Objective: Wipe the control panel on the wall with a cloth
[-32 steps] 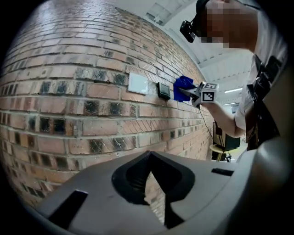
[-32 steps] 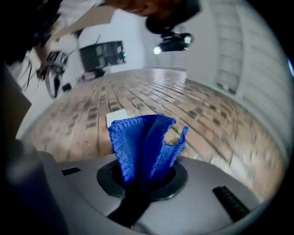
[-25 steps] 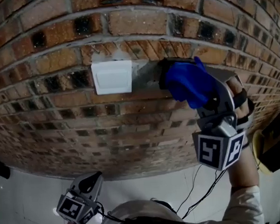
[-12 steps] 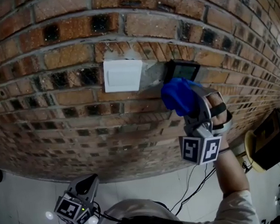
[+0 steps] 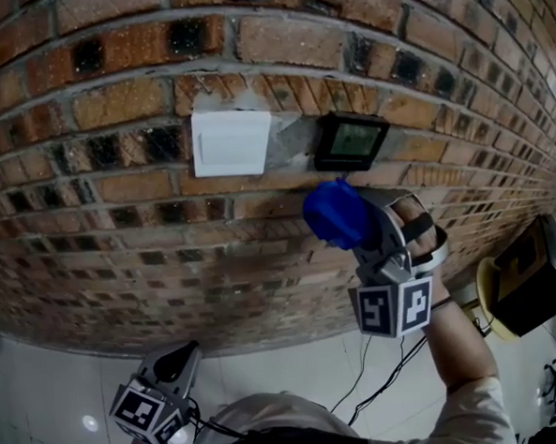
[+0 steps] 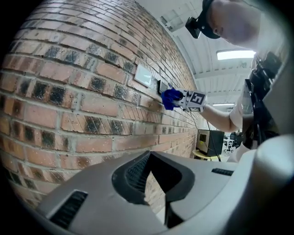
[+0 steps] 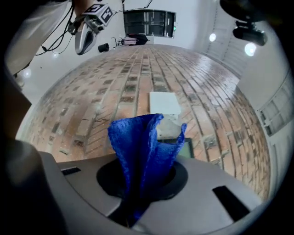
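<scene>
On the brick wall the black control panel (image 5: pixel 350 140) shows uncovered, right of a white switch plate (image 5: pixel 231 142). My right gripper (image 5: pixel 363 232) is shut on a bunched blue cloth (image 5: pixel 334 213), held just below the panel's lower left corner and apart from it. In the right gripper view the cloth (image 7: pixel 144 147) stands up out of the gripper (image 7: pixel 142 183) and hides most of the panel (image 7: pixel 187 148). My left gripper (image 5: pixel 179 363) hangs low at the left, shut and holding nothing; in its own view (image 6: pixel 154 181) only brick shows past it, with cloth (image 6: pixel 171 97) and panel (image 6: pixel 161 86) far off.
A black box (image 5: pixel 526 281) on a yellow stool stands at the right by the wall's foot. Cables (image 5: pixel 381 370) trail down from my right arm. White floor tiles (image 5: pixel 43 371) run below the wall. The brick wall (image 5: pixel 119 226) is close ahead.
My right gripper has carried the cloth down and to the left, off the control panel, so the panel now shows. The left gripper has stayed low.
</scene>
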Demonstrator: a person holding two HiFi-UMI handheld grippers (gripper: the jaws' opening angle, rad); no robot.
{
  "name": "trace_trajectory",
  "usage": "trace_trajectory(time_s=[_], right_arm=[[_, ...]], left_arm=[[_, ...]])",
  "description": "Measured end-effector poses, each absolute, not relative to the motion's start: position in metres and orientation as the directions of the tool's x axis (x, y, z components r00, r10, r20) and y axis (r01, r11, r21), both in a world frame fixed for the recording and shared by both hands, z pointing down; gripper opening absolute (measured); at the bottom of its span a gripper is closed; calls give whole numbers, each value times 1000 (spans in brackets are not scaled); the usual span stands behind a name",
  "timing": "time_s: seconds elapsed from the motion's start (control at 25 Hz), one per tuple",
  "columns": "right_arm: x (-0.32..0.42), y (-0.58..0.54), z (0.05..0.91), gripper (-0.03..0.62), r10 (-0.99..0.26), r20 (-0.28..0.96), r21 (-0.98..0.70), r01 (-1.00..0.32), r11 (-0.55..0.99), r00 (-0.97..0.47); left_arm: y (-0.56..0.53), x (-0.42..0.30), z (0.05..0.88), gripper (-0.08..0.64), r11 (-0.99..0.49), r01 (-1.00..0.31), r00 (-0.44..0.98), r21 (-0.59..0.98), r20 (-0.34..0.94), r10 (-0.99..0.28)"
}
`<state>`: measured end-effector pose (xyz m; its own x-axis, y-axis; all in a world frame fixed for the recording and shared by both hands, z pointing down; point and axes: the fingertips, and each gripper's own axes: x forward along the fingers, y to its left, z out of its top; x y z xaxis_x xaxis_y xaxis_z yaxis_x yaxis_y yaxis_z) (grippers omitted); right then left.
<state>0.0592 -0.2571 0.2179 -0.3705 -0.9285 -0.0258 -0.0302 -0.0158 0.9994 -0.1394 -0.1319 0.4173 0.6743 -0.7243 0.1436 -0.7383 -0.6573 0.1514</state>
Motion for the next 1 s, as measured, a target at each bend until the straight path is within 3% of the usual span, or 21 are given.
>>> trace_trajectory(time_s=[0.2,0.36,0.6,1.0], right_arm=[[62,-243,133,87,-892,-200,980,-101,-174,-404],[68,-250,99,86,-884,-263,965,-123,-233,-387],[60,-263,125,87,-892,-241,970,-72,-231,-382],[47,-269,218,87,-898,-111,993,-78,-86,-426]], left_arm=[[-132,-129,417,3,-659,-735,678,162,128,-724],[-130,-128,414,3,-650,-742,669,163,124,-733],[-130,-134,415,3,-617,-772,635,153,126,-763],[-132,-133,416,3,-613,-777,629,141,140,-765]])
